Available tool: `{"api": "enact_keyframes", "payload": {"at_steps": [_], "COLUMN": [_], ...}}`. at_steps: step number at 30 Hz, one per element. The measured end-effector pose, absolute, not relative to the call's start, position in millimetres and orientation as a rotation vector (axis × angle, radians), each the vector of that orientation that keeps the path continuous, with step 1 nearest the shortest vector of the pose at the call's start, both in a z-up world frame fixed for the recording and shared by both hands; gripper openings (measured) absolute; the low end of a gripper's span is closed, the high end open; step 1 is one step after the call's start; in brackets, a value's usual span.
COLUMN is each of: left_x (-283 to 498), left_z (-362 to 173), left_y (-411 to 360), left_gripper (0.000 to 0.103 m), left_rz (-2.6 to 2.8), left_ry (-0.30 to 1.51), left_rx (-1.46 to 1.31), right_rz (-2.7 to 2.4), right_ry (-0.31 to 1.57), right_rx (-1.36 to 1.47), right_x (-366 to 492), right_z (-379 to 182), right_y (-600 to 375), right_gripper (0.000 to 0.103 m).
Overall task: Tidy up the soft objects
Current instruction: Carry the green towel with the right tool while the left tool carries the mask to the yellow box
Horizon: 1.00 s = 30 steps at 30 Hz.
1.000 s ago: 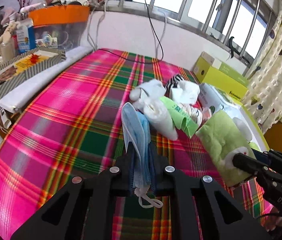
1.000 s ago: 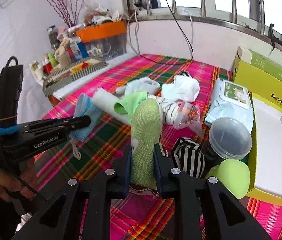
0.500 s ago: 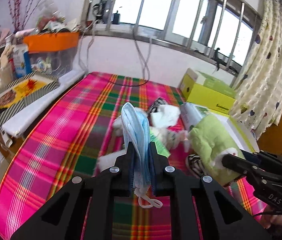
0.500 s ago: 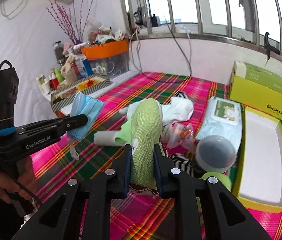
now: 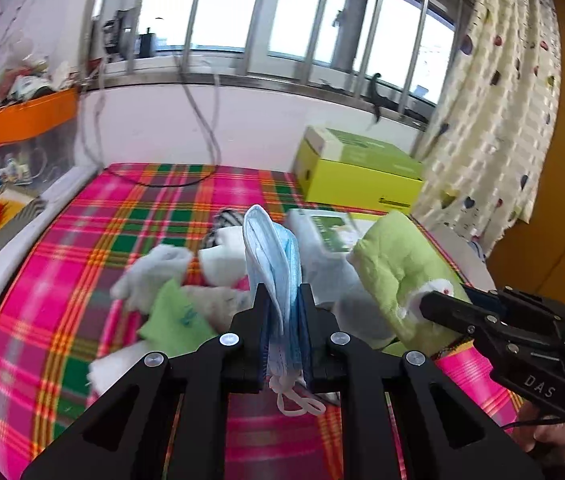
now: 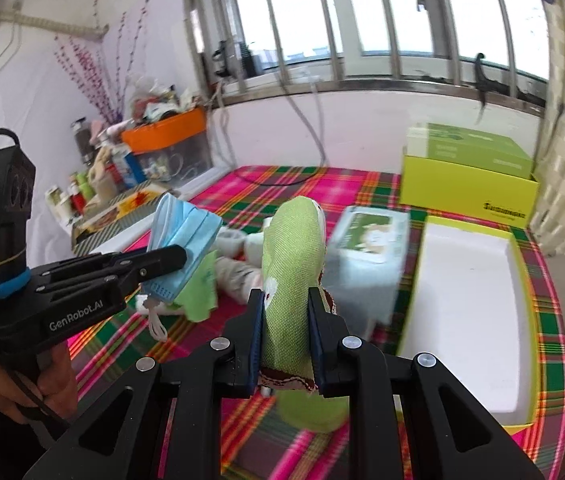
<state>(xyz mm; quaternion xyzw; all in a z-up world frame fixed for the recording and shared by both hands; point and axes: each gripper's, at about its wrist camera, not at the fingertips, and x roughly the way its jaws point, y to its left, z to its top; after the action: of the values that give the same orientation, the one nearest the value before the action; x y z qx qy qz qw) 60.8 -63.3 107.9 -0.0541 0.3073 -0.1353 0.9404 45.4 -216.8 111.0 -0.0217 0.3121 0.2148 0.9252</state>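
My left gripper (image 5: 282,300) is shut on a folded blue face mask (image 5: 272,264), held upright above the table; its white ear loop (image 5: 296,402) dangles below. My right gripper (image 6: 284,308) is shut on a green sock (image 6: 292,256), also lifted off the table. In the right wrist view the left gripper (image 6: 180,254) with the blue mask (image 6: 184,240) hangs at the left. The left wrist view shows the right gripper (image 5: 426,302) at the right, with the green sock (image 5: 398,272) in it. A heap of white and green soft items (image 5: 178,280) lies on the plaid cloth below.
An open yellow box (image 6: 470,308) with a white inside lies at the right, its lid box (image 6: 470,176) behind it. A wet wipes pack (image 6: 370,240) sits beside the heap. An orange bin (image 6: 166,132) and bottles crowd the left side. A curtain (image 5: 494,128) hangs at the right.
Both grippers have risen and drawn back from the table with the mask and the sock still held. The heap now lies lower and farther off, and more of the window shows.
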Motion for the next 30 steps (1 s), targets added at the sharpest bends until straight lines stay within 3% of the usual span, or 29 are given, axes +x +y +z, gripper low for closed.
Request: {"api": "enact_keyframes", "payload": {"at_steps": [30], "left_x": [135.3], "left_z": [99.1], "left_y": [-200.9], "left_gripper": [0.013], "left_rz": [-0.513], "left_ry": [0.773], "left_rx": [-0.063], "right_rz": [0.185], "right_ry": [0.791], "right_rx": [0.133], "right_x": [121.4], "right_z": [64.3], "right_y": [-364.8], "right_gripper": [0.02]}}
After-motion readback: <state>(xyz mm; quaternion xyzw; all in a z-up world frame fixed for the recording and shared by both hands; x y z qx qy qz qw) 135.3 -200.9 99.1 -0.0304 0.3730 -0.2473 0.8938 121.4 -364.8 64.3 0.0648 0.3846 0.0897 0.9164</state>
